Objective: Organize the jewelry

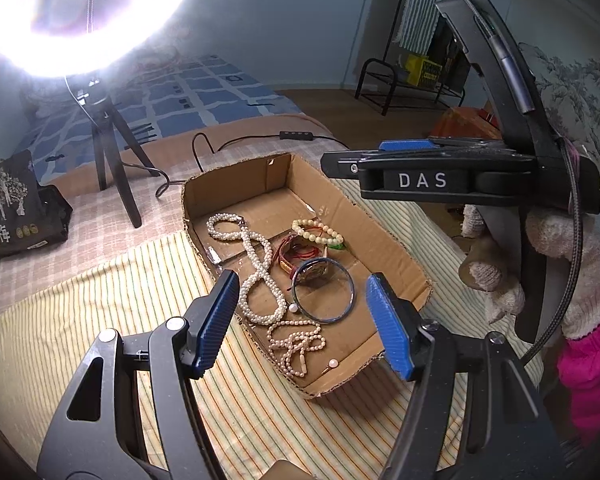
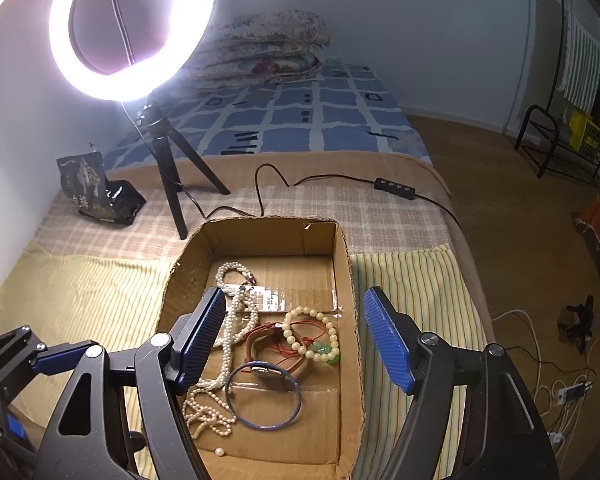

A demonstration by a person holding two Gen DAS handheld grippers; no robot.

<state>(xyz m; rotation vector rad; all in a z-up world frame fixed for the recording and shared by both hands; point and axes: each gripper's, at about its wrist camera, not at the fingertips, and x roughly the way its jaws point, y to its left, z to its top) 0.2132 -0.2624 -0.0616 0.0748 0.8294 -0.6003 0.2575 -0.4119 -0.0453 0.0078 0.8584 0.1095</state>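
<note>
Both grippers are hovering over a shallow cardboard box [image 2: 350, 320] that is sitting on a striped cloth [image 1: 99, 300] spread over the bed, and every piece of jewelry in sight is lying inside it. The left gripper [image 1: 300, 312] is standing wide with nothing between its blue pads, and the right gripper [image 2: 293, 340] is likewise gaping and gripping nothing. In the box, a thick pearl rope [image 1: 255, 264] is snaking along the left side, a thinner pearl strand [image 1: 295, 340] is bunching in a heap at the near end, a blue bangle [image 1: 323, 292] is resting over a watch [image 1: 314, 272] with a reddish strap, and a pale bead bracelet [image 2: 312, 334] with a green charm is lying toward the right wall. Two loose pearl studs, one of them [image 1: 332, 364] near the front edge, are sitting on the cardboard floor. The pieces are overlapping and tangling, so a careless pinch is likely to lift two items at once or drag the red cord along with the bracelet. The studs look small enough to slip from the pads or roll out of reach. The box seems light and unanchored, so a snagged strand could tug it across the cloth. A ring light [image 2: 131, 32] on a tripod is glaring close by, and its cable [image 2: 279, 176] is trailing just behind the box.
</note>
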